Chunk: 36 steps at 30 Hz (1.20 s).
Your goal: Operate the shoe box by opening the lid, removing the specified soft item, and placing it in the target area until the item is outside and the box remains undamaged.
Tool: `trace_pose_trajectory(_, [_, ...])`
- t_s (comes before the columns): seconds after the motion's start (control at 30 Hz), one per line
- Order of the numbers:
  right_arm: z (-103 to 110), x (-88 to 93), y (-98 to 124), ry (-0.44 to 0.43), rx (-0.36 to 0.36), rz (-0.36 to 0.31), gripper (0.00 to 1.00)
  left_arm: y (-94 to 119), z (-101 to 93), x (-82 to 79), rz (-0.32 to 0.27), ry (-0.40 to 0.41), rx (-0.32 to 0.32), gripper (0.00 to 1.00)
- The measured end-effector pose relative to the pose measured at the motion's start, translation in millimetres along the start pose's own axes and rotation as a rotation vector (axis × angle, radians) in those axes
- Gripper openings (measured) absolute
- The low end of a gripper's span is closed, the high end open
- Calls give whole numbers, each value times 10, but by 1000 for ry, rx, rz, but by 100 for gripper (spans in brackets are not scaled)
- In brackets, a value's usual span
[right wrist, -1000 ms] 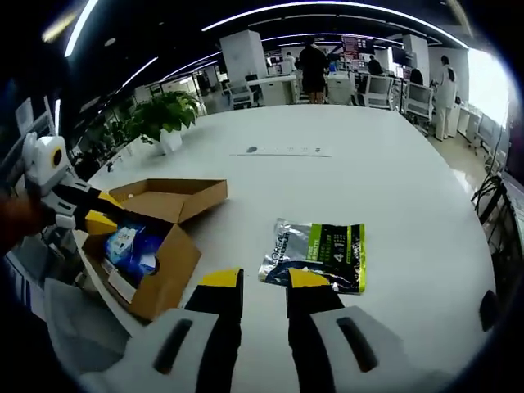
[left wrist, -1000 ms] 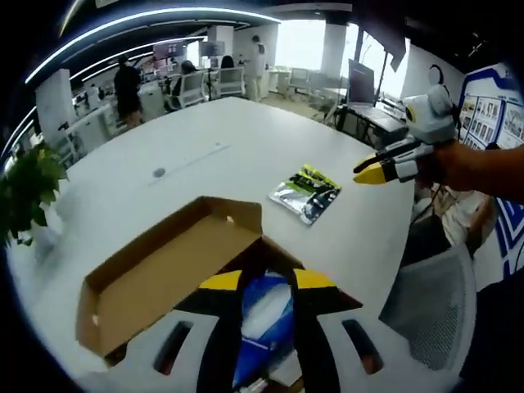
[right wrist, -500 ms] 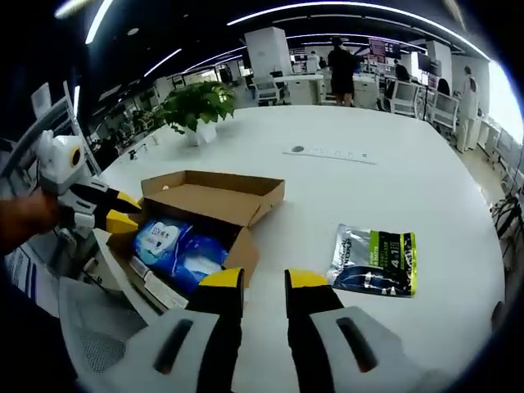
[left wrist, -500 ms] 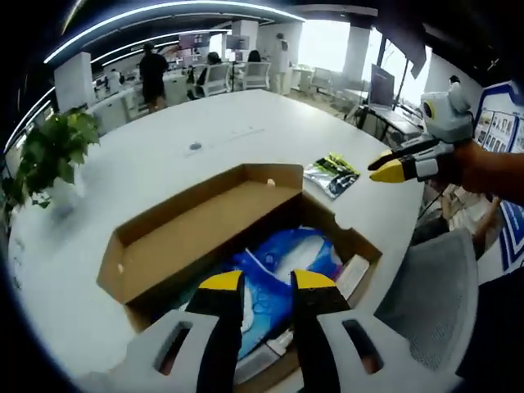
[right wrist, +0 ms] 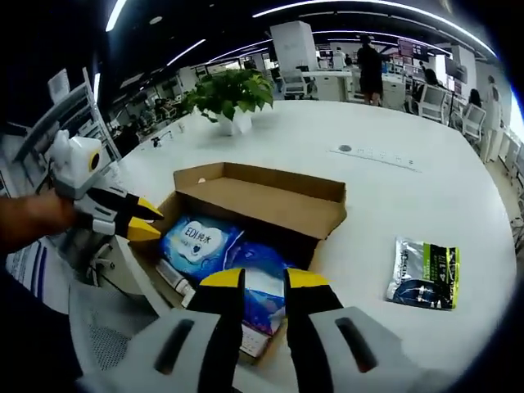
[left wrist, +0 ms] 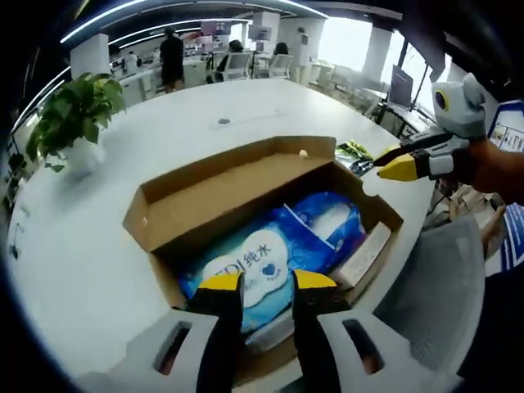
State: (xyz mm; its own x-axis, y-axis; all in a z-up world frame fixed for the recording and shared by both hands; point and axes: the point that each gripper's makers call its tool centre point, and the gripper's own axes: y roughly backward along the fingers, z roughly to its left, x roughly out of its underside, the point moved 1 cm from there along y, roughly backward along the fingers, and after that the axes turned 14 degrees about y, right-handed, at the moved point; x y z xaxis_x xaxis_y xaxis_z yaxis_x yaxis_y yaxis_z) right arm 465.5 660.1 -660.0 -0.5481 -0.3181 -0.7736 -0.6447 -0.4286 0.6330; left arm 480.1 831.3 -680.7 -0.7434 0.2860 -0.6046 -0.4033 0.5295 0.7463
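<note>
Lying open on the white table [left wrist: 123, 139], the cardboard shoe box [right wrist: 201, 176] has its lid [left wrist: 221, 184] folded back and standing up along the far side, so the opening step looks done. Still to do, by my reading: lift out the soft item and set it down outside the box. That item is most likely the blue soft pack [left wrist: 270, 254] with white cloud shapes and printed characters, which lies flat inside the box beside a pale, narrow carton [left wrist: 360, 258] along one inner wall.

Both claws are empty. The left gripper [left wrist: 266, 282] hovers just above the near edge of the box, its yellow-tipped jaws set narrowly apart over the blue pack. The right gripper [right wrist: 254, 278] hangs over the opposite edge of the box, jaws likewise a narrow gap apart and holding nothing.

Beyond the box, a silver-and-green foil pouch [right wrist: 424, 274] lies flat on the table, well apart from the box, which may mark the target area. A potted plant [right wrist: 229, 94] stands further off on the table, and people and office chairs sit well beyond it. A mesh chair back [left wrist: 430, 299] sits near the box, off the table edge. Nothing blocks the pack itself; the upright lid and box walls are what the jaws must avoid.
</note>
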Motion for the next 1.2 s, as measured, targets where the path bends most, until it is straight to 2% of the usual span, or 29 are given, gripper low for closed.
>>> trace_pose_trajectory(0.27, [306, -44, -312, 27, -71, 23, 16, -32, 153, 108, 17, 29, -3, 20])
trace_pose_trajectory(0.37, [417, -9, -441, 37, -99, 44, 15, -40, 165, 128, 8, 55, 18, 20])
trace_pose_trajectory(0.5, [483, 19, -585, 37, -120, 63, 15, -64, 212, 171, 14, 54, 15, 20])
trace_pose_trajectory(0.7, [484, 156, -781, 46, -137, 113, 15, -73, 225, 156, 1, 62, 24, 19])
trace_pose_trajectory(0.83, [444, 135, -855, 15, -134, 106, 15, -70, 203, 155, -4, 54, 44, 19])
trace_pose_trajectory(1.2, [505, 178, -1082, 19, -145, 150, 12, -101, 302, 233, 21, 61, 53, 20])
